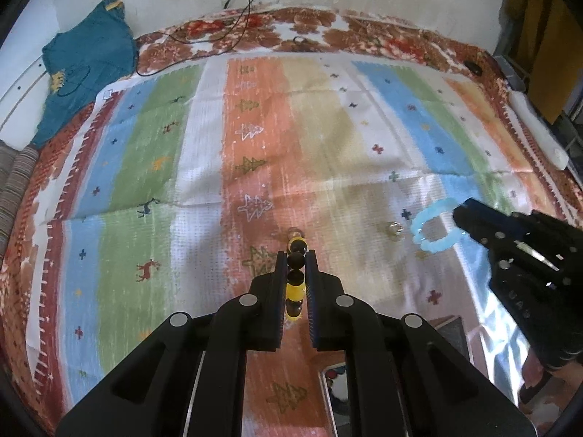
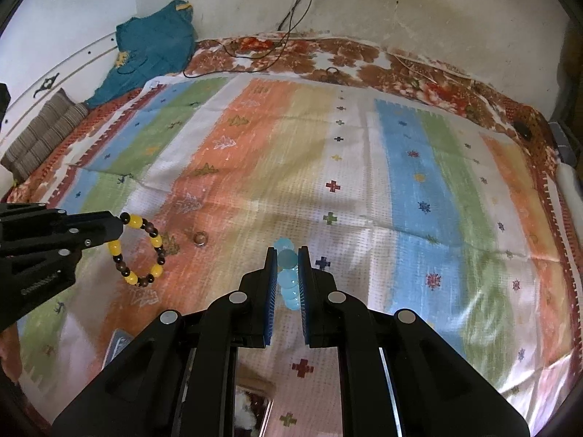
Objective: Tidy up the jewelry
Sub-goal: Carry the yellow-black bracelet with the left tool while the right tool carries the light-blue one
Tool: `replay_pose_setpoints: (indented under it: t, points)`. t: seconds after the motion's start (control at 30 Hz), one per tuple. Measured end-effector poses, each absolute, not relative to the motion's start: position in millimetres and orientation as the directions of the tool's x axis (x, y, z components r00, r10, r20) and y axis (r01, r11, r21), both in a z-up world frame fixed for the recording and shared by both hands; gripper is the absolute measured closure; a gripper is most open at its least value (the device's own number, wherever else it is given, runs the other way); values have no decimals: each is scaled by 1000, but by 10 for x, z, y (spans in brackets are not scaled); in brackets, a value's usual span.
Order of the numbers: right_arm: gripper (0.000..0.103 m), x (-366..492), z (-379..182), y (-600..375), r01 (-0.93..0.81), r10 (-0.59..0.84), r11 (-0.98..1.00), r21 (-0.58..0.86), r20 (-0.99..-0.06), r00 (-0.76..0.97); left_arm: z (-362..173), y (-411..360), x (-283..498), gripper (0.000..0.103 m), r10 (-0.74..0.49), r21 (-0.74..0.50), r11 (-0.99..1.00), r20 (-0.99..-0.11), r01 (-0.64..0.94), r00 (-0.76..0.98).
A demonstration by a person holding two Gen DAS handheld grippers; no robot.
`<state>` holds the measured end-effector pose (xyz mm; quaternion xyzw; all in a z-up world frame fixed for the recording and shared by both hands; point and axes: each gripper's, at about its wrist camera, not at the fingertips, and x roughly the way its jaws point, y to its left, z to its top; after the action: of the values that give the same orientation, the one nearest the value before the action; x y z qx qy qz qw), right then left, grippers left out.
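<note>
Ring [image 2: 200,238] on striped mat [image 2: 400,189] btwn left gripper [image 1: 296,267] w/ clamped yellow-black bracelet [image 2: 144,251] & right gripper [image 2: 286,266] w/ clamped blue bracelet [image 1: 433,225]

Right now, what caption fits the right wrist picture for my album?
Right gripper pinches a light blue bracelet; left gripper dangles a yellow-and-brown bracelet over the striped cloth.

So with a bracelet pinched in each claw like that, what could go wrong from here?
The yellow-and-brown bracelet hangs from the left gripper by only a few beads, so it might slip out. The pale blue bracelet in the right gripper could too. A small ring lies on the striped mat below and may get knocked.
</note>
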<state>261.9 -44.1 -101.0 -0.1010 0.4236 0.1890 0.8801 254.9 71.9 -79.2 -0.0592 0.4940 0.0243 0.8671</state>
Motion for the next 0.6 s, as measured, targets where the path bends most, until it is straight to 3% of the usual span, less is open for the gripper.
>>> replay_pose_setpoints:
  t: [0.6]
  points:
    - [91,2251,-821,-489,-435,279,900,-5,-760,587,-520,462,2211,94,-41,-73,997,-832,-35,554]
